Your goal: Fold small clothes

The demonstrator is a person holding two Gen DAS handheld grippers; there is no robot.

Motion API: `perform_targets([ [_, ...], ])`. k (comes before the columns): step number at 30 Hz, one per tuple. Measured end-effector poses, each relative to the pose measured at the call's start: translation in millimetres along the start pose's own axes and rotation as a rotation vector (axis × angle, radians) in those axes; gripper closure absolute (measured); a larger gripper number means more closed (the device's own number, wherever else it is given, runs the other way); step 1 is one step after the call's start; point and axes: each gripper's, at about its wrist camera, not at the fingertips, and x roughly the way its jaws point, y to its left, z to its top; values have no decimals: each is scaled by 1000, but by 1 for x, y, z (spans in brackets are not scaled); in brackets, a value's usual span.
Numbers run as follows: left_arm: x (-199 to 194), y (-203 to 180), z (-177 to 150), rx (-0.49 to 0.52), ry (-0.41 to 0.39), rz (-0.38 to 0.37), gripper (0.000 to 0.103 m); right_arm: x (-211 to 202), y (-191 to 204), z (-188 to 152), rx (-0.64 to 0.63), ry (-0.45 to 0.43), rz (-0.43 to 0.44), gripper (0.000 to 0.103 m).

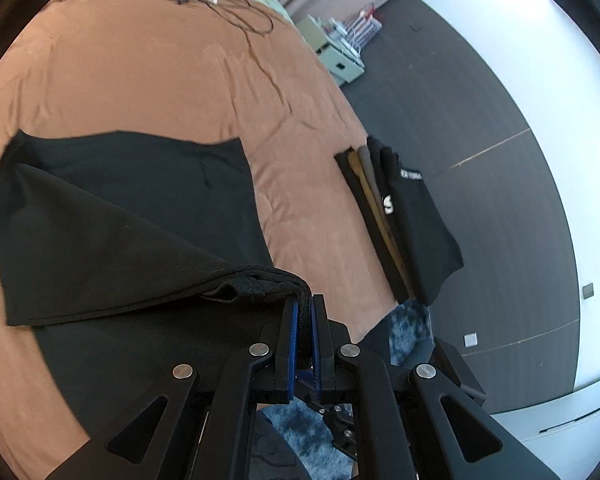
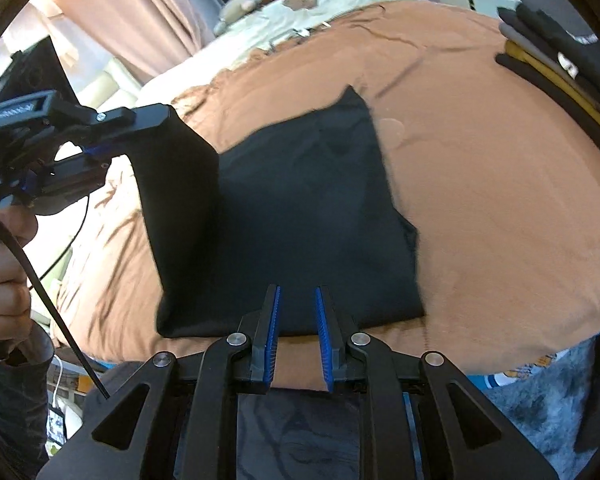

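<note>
A black garment [image 1: 120,208] lies spread on the brown bed cover [image 1: 160,80]. My left gripper [image 1: 305,300] is shut on a bunched edge of it and holds that side up off the bed. In the right wrist view the left gripper [image 2: 156,116] is at the upper left, with the lifted flap of the black garment [image 2: 308,208] hanging from it. My right gripper [image 2: 298,294] hovers over the garment's near edge. Its blue pads [image 2: 274,320] stand apart with nothing between them.
A stack of folded clothes [image 1: 412,216] sits at the bed's right edge, also seen as the stack [image 2: 556,60]. A dark cable [image 1: 228,12] lies at the far end of the bed. Boxes [image 1: 340,56] stand on the dark floor. A person's hand [image 2: 0,272] grips the left handle.
</note>
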Motion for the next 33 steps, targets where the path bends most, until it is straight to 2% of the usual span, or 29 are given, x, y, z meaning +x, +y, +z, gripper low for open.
perform_targets([
  [4,25,-2,2,13,41,0,97,-3,-4,0,7,3,-21,88],
  [10,59,-7,0,26,114,-6,97,-9,-18,-6,39,8,15,88],
  [13,71,-7,-4,27,157,25,96,-3,-22,-5,51,34,37,88],
  [14,73,-4,-5,18,172,28,93,-1,-23,-3,58,40,44,72],
  [15,73,1,-6,9,181,26,83,0,-24,0,62,40,46,57],
  [16,70,5,-6,0,181,29,76,0,-24,1,62,30,52,30],
  [17,64,12,-7,-11,168,45,60,-3,-24,3,61,10,61,28],
  [18,59,16,-8,-17,153,58,52,-5,-23,3,56,4,74,28],
  [20,43,29,-7,-31,117,92,51,-3,-21,5,50,6,84,28],
  [24,12,55,-9,-56,78,153,51,2,-20,11,25,0,50,28],
  [27,-10,73,-15,-64,50,201,51,7,-23,15,39,3,68,29],
  [29,-16,81,-18,-72,43,221,51,14,-25,17,41,14,70,41],
  [33,-25,101,-30,-89,42,268,51,23,-24,21,35,34,70,52],
])
